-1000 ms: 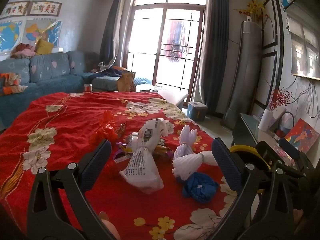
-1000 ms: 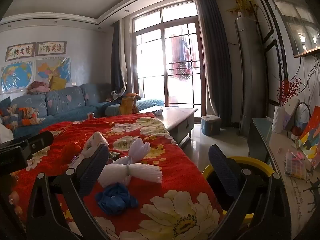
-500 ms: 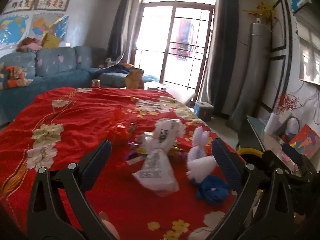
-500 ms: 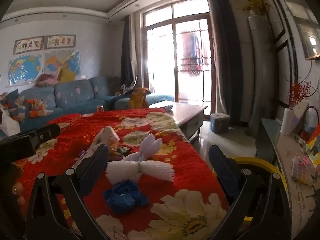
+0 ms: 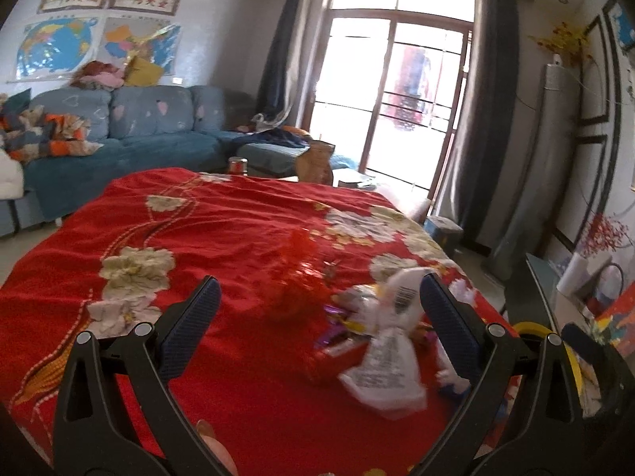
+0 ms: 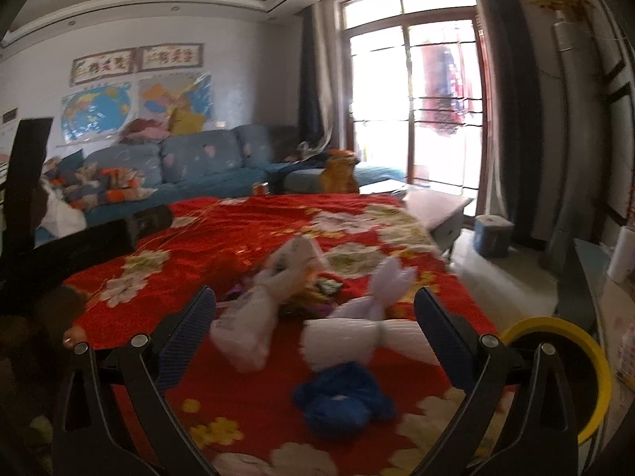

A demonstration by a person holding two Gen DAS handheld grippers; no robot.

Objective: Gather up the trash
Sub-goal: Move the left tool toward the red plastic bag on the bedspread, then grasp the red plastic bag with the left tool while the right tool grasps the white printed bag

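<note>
Red floral cloth (image 6: 246,238) is strewn with trash: a white bag (image 6: 254,317), a knotted white bundle (image 6: 357,329), seemingly a blue wad (image 6: 341,396). Both left gripper (image 5: 317,305) and right gripper (image 6: 313,313) are held wide apart above, empty.

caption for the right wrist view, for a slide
Open right gripper above a red floral cloth strewn with a white bag, a tied white bundle and a blue wad, yellow-rimmed bin alongside.

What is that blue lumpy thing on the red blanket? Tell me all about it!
The blue lump looks like a crumpled plastic bag, deep blue and bunched into soft folds. It lies on the red flowered cloth, just in front of a tied white bag and seems to touch it. The open right gripper holds nothing.
</note>
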